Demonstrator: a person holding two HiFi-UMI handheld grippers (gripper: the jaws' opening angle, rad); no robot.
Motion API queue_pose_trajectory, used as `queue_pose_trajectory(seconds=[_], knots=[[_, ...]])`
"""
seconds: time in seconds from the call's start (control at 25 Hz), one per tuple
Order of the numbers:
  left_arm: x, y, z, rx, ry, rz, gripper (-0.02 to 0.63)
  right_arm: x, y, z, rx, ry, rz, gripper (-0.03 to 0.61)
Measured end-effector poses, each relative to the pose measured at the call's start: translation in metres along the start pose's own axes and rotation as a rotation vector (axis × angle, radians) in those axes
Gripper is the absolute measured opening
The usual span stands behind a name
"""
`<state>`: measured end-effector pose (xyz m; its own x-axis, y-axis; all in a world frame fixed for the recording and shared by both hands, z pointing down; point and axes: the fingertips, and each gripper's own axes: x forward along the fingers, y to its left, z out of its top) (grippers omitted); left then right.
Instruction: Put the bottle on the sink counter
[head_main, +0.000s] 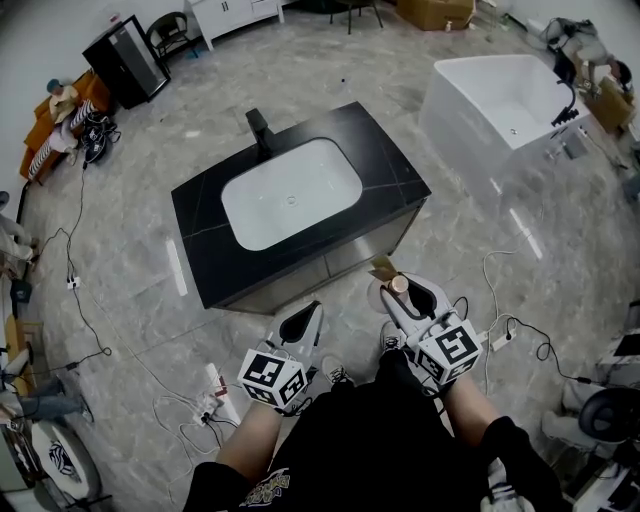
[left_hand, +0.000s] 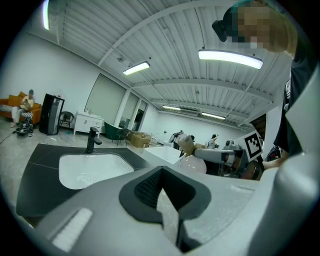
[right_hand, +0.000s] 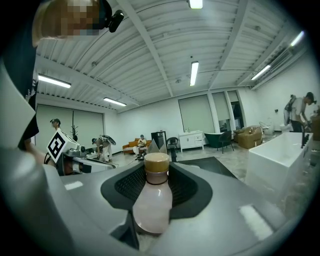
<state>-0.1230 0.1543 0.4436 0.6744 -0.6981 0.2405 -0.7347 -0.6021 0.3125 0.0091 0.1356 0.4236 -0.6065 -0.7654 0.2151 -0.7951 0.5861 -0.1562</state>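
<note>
A small pale pink bottle (right_hand: 151, 202) with a tan cap (head_main: 399, 284) stands upright between the jaws of my right gripper (head_main: 404, 296), which is shut on it. I hold it in the air just off the front right corner of the black sink counter (head_main: 395, 175). The counter holds a white basin (head_main: 290, 192) and a black faucet (head_main: 258, 128). My left gripper (head_main: 299, 326) hovers by the counter's front edge with its jaws closed together and nothing in them. The left gripper view shows the bottle (left_hand: 194, 163) off to the right, beyond the counter (left_hand: 34, 162).
A white bathtub (head_main: 505, 100) stands to the right of the counter. Cables and a power strip (head_main: 211, 404) lie on the grey floor at the left. At the far left are a black cabinet (head_main: 126, 58) and a seated person (head_main: 60, 115). Other people stand in the background.
</note>
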Motion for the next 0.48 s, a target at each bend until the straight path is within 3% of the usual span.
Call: queue_pose_trajectory(seconds=[0.48], knots=[[0.035, -0.011, 0.013, -0.01, -0.03, 0.049, 0.0, 0.006, -0.04, 0.016, -0.022, -0.002, 0.061, 0.167]])
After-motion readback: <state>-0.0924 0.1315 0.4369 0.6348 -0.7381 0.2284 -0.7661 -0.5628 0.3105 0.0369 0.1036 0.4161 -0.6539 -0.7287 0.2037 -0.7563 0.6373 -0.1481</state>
